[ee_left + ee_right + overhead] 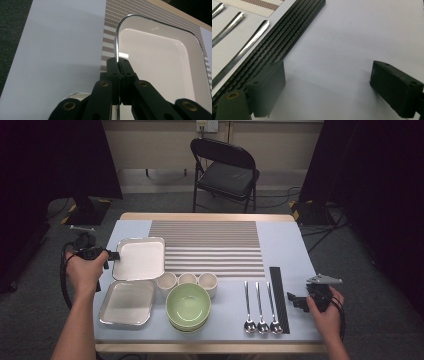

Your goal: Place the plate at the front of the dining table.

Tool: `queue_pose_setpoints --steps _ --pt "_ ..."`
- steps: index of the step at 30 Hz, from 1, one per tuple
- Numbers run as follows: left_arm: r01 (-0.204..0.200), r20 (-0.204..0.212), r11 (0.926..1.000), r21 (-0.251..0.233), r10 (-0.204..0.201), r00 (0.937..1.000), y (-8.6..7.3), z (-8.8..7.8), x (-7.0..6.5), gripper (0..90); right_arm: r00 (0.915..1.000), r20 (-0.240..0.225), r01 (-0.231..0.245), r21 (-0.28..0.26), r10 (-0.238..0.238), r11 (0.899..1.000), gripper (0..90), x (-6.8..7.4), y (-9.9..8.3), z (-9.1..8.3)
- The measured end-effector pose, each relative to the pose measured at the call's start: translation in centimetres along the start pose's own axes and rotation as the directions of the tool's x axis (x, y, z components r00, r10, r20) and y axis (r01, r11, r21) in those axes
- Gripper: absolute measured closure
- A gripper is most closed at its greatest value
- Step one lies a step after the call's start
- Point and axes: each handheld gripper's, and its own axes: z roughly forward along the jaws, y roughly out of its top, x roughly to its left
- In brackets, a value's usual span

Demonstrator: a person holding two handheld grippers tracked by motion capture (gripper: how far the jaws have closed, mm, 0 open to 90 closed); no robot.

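My left gripper (pixel 115 255) is shut on the left rim of a white square plate (pixel 142 260), which lies partly over the striped placemat (pixel 207 247). In the left gripper view the two black jaws (pixel 119 63) pinch the plate's chrome-edged rim (pixel 116 42), and the plate's shallow white well (pixel 155 65) spreads to the right. A second square plate (pixel 127 302) lies nearer the front edge. My right gripper (pixel 295 301) rests at the table's right side, open and with nothing between its jaws (pixel 328 75), beside a long black strip (pixel 287 32).
A green bowl (pixel 188 306) sits front centre with three small white cups (pixel 187 279) behind it. Three spoons (pixel 261 309) lie parallel, left of the black strip (pixel 279 297). A folding chair (pixel 225 170) stands beyond the table.
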Motion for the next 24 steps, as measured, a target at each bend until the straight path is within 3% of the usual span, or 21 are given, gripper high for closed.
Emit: queue_pose_setpoints --steps 21,24 --pt "0.069 0.012 0.9976 0.002 -0.069 0.9976 1.3 1.8 -0.8 89.0 1.0 -0.002 -0.002 0.0 0.002 1.0 11.8 0.0 0.0 0.0" --pt "0.06 0.002 0.9981 0.01 -0.06 0.9982 1.5 2.0 -1.0 89.0 1.0 -0.003 -0.001 0.0 0.001 1.0 11.8 0.0 0.0 0.0"
